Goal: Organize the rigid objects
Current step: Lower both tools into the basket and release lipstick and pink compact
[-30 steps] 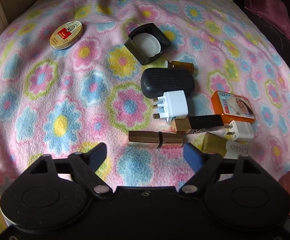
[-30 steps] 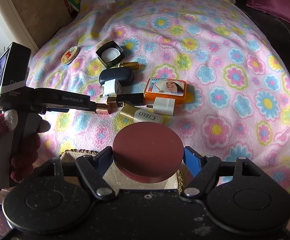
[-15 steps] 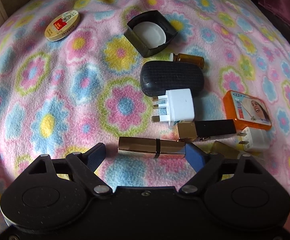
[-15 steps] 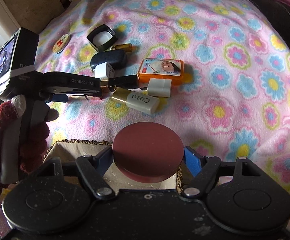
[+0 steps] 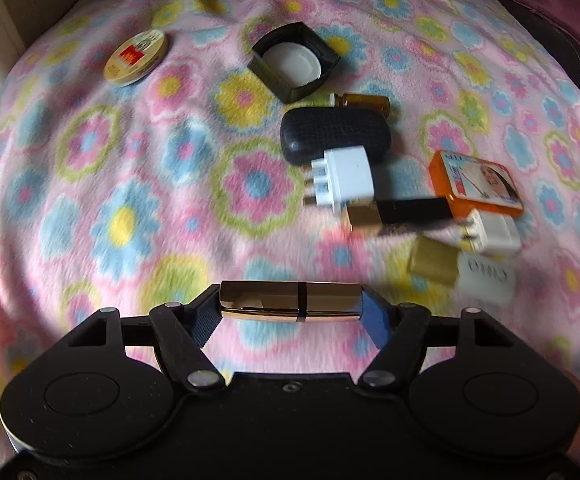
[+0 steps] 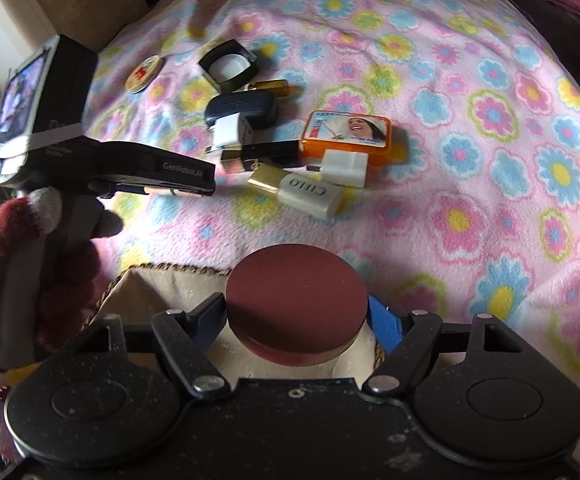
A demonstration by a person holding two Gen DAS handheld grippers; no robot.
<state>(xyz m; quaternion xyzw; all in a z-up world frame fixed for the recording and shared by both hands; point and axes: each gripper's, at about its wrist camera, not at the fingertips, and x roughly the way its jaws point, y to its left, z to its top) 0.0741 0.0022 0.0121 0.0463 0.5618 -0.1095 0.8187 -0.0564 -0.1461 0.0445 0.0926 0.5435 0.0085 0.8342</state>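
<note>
A gold lipstick tube (image 5: 290, 300) lies crosswise between the blue pads of my left gripper (image 5: 290, 314). The jaws are closing, and both pads touch the tube's ends. It stays sharp while the blanket behind it blurs. In the right wrist view the left gripper (image 6: 206, 184) hovers low over the blanket, held by a hand in a maroon glove (image 6: 10, 260). My right gripper (image 6: 295, 320) is shut on a flat round maroon disc (image 6: 295, 292) above a beige-lined basket (image 6: 162, 280).
On the flowered blanket (image 5: 110, 200) lie a round tin (image 5: 136, 58), a black square lid (image 5: 293, 62), an amber vial (image 5: 363, 101), a dark case (image 5: 335, 136), a white plug (image 5: 343, 178), a black-and-gold tube (image 5: 401, 212), an orange tin (image 5: 475, 182), a white charger (image 5: 493, 232) and a gold-capped bottle (image 5: 461, 272).
My left gripper came forward over the gold tube, then its jaws narrowed onto the tube's ends. The right gripper still holds the maroon disc over the basket.
</note>
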